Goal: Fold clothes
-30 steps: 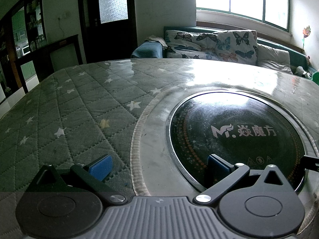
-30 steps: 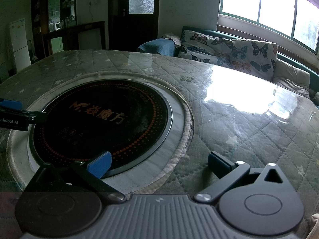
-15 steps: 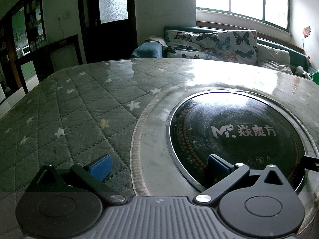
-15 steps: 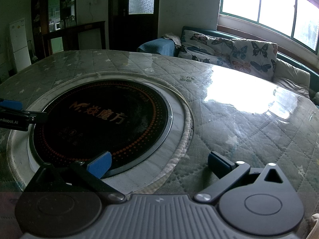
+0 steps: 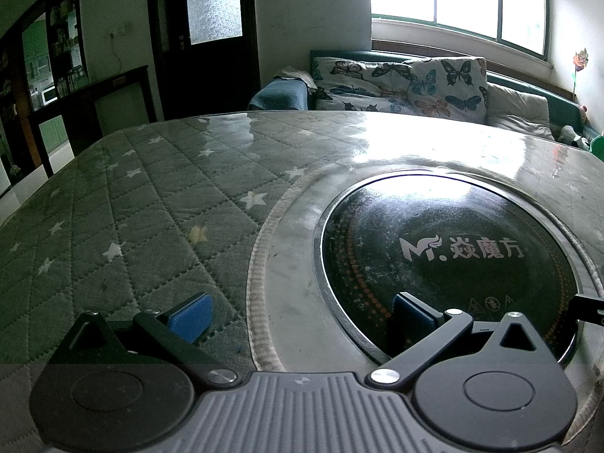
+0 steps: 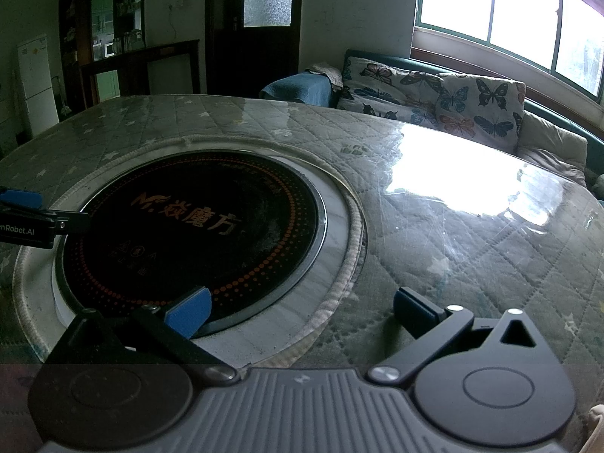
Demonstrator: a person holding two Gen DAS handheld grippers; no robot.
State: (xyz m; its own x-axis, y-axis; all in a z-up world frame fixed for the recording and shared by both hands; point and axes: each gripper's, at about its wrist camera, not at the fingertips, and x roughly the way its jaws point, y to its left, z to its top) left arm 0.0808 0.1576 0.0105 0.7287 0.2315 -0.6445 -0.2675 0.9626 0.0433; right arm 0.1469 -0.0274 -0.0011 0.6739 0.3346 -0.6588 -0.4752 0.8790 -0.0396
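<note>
Both tools are staying as they were one second ago; nothing is differing between the earlier pictures and now. Left tool (image 5: 298, 311) is hovering low over the desk (image 5: 158, 204) with its two blue pads spread wide and pinching nothing. Its left pad is standing over the quilted star cover (image 5: 113, 249), and its right pad over the round black cooktop (image 5: 453, 256) set in the desk. Right tool (image 6: 302, 307) is also spread wide and holding nothing, with the cooktop (image 6: 196, 226) ahead on its left and the shiny quilted cover (image 6: 472, 234) ahead on its right. Far to its left, the left tool (image 6: 26, 215) is showing at the edge. Beyond the desk, a sofa with butterfly cushions (image 6: 434, 94) is standing under the window. Clothes to fold are not showing in either view.
</note>
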